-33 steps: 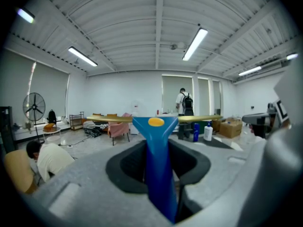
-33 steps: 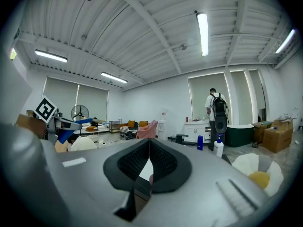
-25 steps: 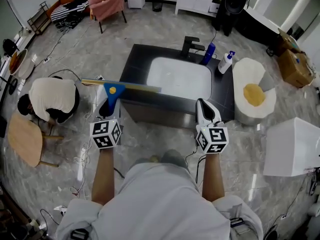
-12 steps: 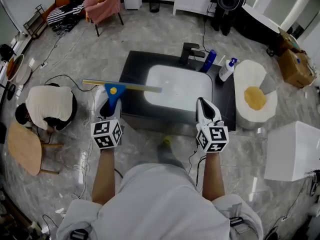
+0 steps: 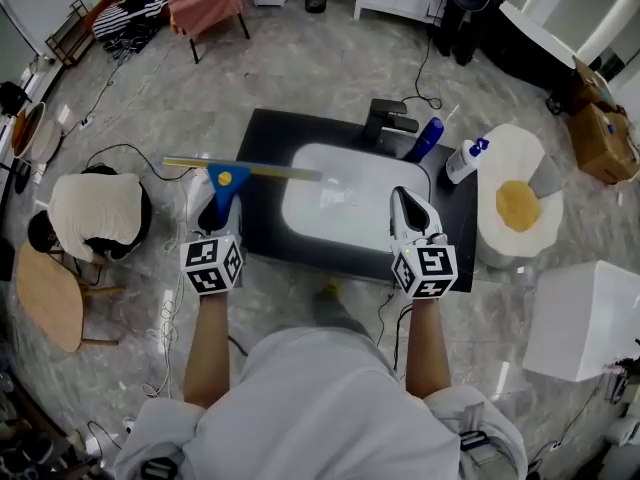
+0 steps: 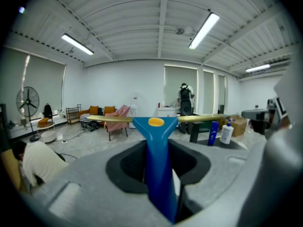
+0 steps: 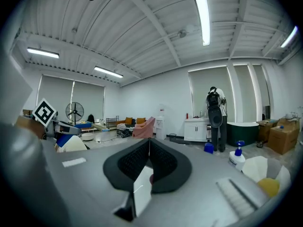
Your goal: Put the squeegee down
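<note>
Off to your left a person (image 5: 90, 213) is crouching on the floor. Your left gripper (image 5: 220, 196) is clamping its jaws on the blue handle of the squeegee (image 5: 236, 174). You're holding it upright in the air, its yellow blade lying crosswise above the left edge of the dark counter (image 5: 262, 223). The white basin (image 5: 345, 198) is sitting between your hands. Your right gripper (image 5: 404, 200) is hovering over the basin's right side, jaws pressed together, gripping nothing.
</note>
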